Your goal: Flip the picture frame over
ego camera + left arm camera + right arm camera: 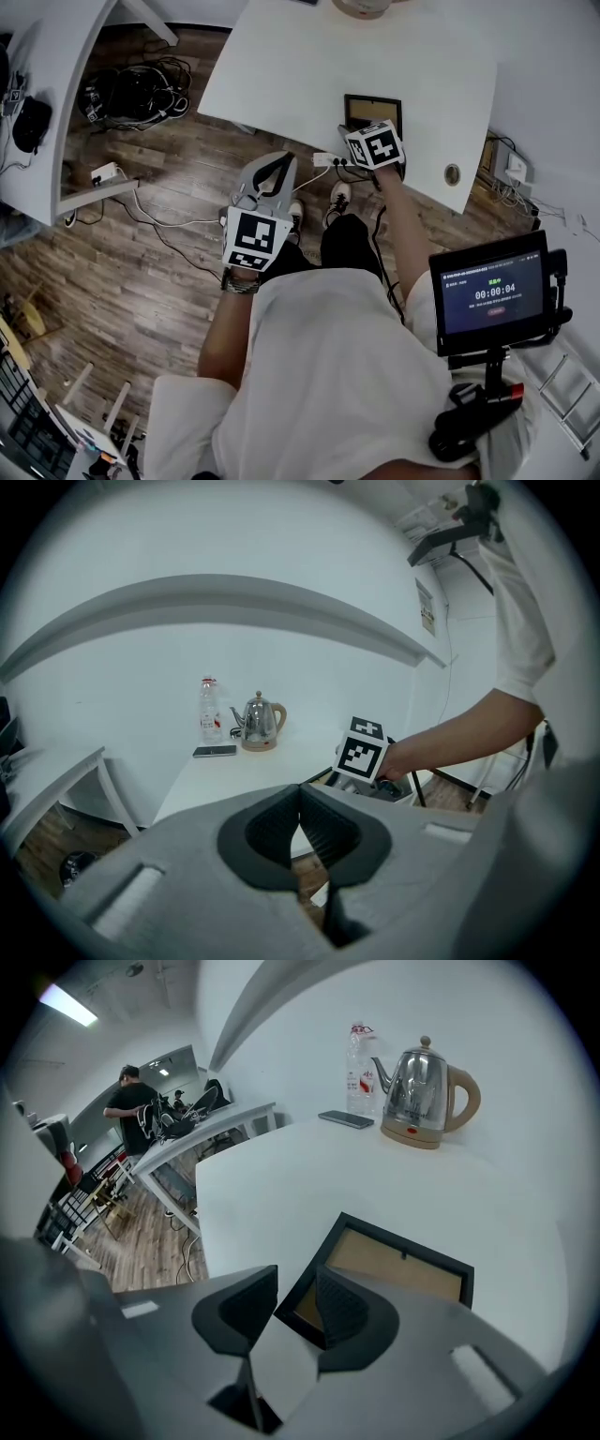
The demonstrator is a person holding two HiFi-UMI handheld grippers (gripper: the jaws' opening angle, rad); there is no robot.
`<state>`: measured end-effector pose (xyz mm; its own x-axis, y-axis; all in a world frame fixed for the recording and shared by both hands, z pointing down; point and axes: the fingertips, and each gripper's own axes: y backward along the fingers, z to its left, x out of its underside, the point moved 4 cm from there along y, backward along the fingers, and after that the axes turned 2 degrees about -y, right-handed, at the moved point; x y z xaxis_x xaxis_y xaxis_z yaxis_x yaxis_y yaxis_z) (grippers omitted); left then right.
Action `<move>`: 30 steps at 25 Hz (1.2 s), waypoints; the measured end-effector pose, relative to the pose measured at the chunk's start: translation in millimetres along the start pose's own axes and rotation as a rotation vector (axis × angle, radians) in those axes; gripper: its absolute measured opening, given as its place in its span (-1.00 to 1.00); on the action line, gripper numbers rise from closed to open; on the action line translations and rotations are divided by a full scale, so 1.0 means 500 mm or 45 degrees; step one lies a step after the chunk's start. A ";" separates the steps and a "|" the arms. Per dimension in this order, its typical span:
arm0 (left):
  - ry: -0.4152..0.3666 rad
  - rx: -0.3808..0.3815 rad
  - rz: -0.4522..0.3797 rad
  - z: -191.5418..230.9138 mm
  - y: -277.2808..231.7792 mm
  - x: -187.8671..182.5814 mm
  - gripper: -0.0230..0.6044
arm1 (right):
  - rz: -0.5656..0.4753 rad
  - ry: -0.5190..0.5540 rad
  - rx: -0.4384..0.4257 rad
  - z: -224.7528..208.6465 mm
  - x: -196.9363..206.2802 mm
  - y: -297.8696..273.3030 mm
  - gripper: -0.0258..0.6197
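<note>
The picture frame [373, 110] [403, 1274] lies flat near the front edge of the white table [309, 66]. Its black border surrounds a brown backing board that faces up. My right gripper [356, 131] [296, 1283] points steeply down over the frame's near left corner. Its jaws are open, and the corner shows in the gap with neither pad pressing on it. My left gripper [284, 161] [300, 794] hangs over the wooden floor in front of the table, away from the frame. Its fingertips meet and hold nothing.
A steel kettle [422, 1091], a water bottle [359, 1068] and a phone [345, 1119] stand at the table's far side. Cables and a power strip [141, 94] lie on the floor to the left. A small screen [492, 291] sits at my right.
</note>
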<state>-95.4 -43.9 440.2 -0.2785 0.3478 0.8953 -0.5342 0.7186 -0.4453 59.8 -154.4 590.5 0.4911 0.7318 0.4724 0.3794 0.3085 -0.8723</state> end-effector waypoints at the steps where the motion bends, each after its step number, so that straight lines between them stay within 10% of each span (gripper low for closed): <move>1: -0.002 0.000 0.000 -0.001 0.000 0.000 -0.92 | 0.002 -0.002 0.006 -0.001 0.001 -0.001 -0.52; 30: 0.032 0.001 0.005 0.001 -0.019 0.012 -0.92 | -0.144 -0.198 -0.088 0.005 -0.026 0.015 -0.79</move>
<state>-92.5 -48.9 450.0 -0.2605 0.3654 0.8936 -0.5339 0.7167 -0.4487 54.1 -159.9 577.6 0.3171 0.7815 0.5372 0.4807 0.3559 -0.8014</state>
